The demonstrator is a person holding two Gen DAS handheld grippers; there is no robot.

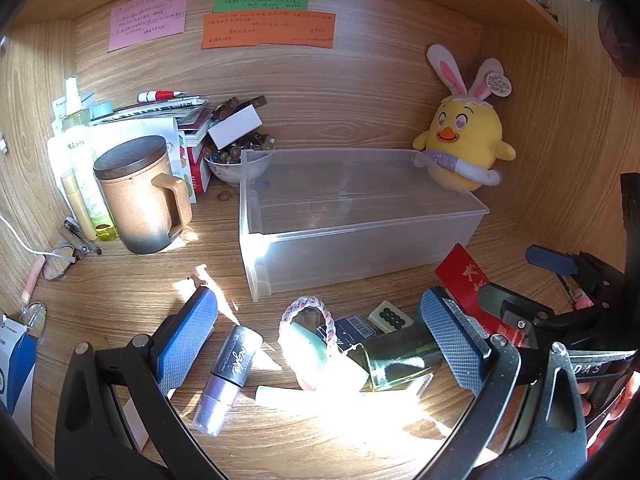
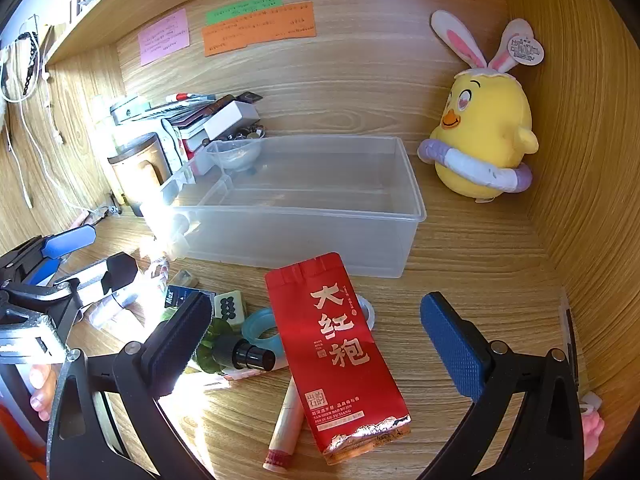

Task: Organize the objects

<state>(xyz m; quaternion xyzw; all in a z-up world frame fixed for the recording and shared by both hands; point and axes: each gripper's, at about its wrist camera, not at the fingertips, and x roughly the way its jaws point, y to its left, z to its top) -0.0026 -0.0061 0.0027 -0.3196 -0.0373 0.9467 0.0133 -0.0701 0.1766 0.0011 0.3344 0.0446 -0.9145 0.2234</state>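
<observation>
Right gripper (image 2: 316,344) wide open over red tea packet (image 2: 338,356), lying long way toward clear box (image 2: 304,204). Left gripper (image 1: 320,344) open too, farther off.

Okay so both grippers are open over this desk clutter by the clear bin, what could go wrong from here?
1. The red tea packet lies partly over a paper-wrapped roll and a jade-green ring; if the right gripper closes on it, they may shift.
2. Sun glare washes out the items between the left gripper's fingers, so a grasp there could miss.
3. The black-capped tube could roll if nudged.
</observation>
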